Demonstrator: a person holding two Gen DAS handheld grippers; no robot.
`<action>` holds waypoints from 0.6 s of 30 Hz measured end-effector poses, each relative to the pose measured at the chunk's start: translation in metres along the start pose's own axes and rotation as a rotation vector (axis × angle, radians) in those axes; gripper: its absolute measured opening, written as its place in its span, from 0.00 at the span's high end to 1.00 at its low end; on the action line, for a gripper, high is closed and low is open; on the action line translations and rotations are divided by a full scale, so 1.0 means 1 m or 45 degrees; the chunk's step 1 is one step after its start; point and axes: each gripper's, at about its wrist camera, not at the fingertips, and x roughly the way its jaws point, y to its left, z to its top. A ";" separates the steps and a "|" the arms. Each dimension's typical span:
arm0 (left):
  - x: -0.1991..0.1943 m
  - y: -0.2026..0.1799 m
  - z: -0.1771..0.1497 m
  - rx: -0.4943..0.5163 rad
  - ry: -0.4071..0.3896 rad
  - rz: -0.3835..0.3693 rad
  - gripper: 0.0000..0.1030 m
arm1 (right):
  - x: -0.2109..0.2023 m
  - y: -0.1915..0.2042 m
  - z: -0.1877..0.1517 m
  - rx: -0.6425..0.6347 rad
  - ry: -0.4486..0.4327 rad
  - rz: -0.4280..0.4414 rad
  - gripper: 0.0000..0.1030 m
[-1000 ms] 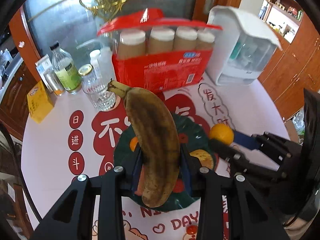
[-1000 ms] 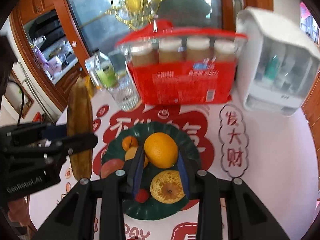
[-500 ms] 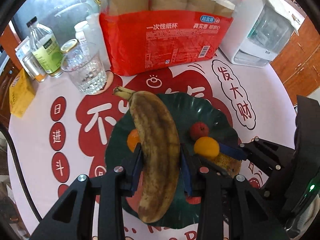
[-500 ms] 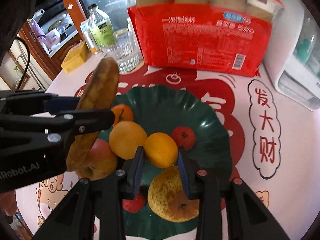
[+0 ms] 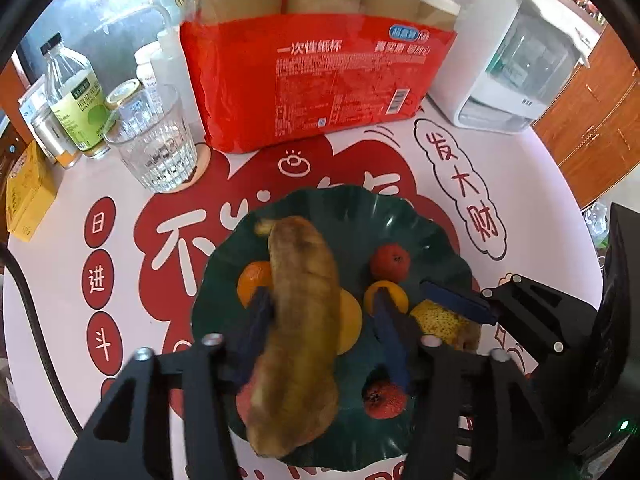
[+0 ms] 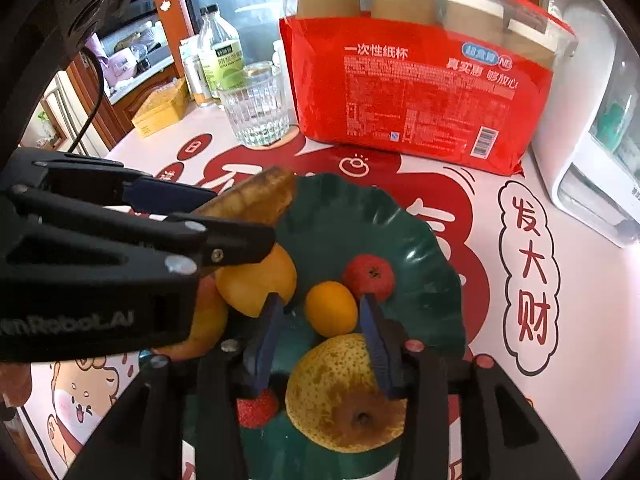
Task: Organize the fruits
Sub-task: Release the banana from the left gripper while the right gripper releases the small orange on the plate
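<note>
A dark green wavy-rimmed plate (image 5: pixel 416 216) sits on a pink tablecloth (image 5: pixel 532 184) printed with red Chinese characters. The left gripper (image 5: pixel 320 320) has its blue-padded jaws spread apart, with a brown, overripe banana (image 5: pixel 304 320) lying lengthwise between them over the plate; the banana touches the left pad, though whether it is fully released is hard to tell because it is blurred. Under and beside the banana lie a small orange (image 5: pixel 250 280) and a larger yellow-orange fruit (image 6: pixel 256 284). The right gripper (image 6: pixel 320 344) is open too, its jaws standing either side of a small orange citrus (image 6: pixel 331 309) that rests on the plate clear of both pads. Close to that citrus are a small red fruit (image 6: pixel 370 277), a speckled yellow pear (image 6: pixel 340 396) and another red fruit (image 6: pixel 256 407) near the plate's front edge. Behind the plate stand a red bag of paper cups (image 5: pixel 316 76), a ribbed drinking glass (image 5: pixel 154 148), a green-labelled bottle (image 5: pixel 76 100), a yellow box (image 5: pixel 26 192) and a white dispenser (image 5: pixel 516 60).
</note>
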 end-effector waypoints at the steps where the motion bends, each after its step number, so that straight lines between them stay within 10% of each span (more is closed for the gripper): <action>1: -0.003 0.000 -0.001 0.005 -0.008 0.015 0.43 | -0.003 -0.001 0.000 0.014 -0.012 0.012 0.58; 18: -0.073 -0.005 -0.027 0.002 -0.154 0.073 0.20 | -0.039 -0.008 -0.003 0.122 -0.068 0.030 0.54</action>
